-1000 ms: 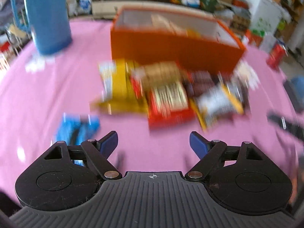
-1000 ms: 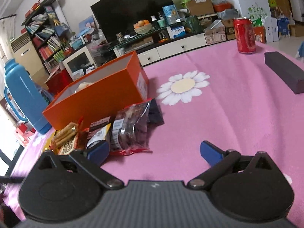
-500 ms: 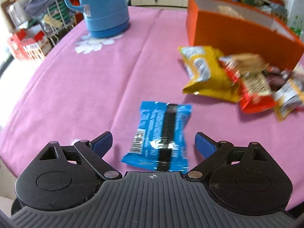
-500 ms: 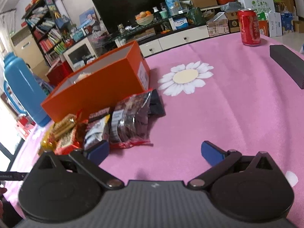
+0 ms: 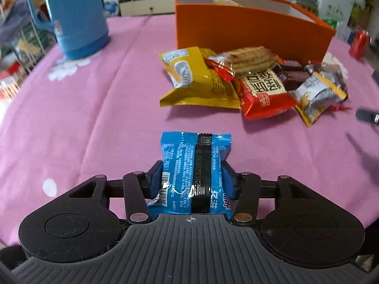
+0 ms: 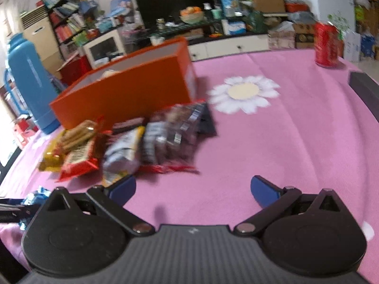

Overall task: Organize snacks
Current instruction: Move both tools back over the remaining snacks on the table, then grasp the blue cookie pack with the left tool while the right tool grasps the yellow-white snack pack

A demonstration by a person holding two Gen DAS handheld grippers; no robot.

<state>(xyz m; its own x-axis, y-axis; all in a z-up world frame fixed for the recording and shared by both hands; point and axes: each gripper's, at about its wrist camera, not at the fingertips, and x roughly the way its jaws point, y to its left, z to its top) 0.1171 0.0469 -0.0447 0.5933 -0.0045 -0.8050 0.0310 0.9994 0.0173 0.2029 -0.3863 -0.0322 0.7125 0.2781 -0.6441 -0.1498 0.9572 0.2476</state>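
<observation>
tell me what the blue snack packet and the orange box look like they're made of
Blue snack packet: thin glossy plastic film, going by its shiny highlights, crinkles and crimped end seal. Orange box: likely matte cardboard, with flat stiff walls, sharp corners and a pale inside.

Soft daylight, fisheye bending at the edges; the right wrist view is motion-blurred.

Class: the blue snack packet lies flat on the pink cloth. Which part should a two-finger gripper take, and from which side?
Grip the blue snack packet across its narrow width, on the two long edges, coming from its near short end; lying flat, only its edges offer purchase. The left gripper is closing there.
</observation>
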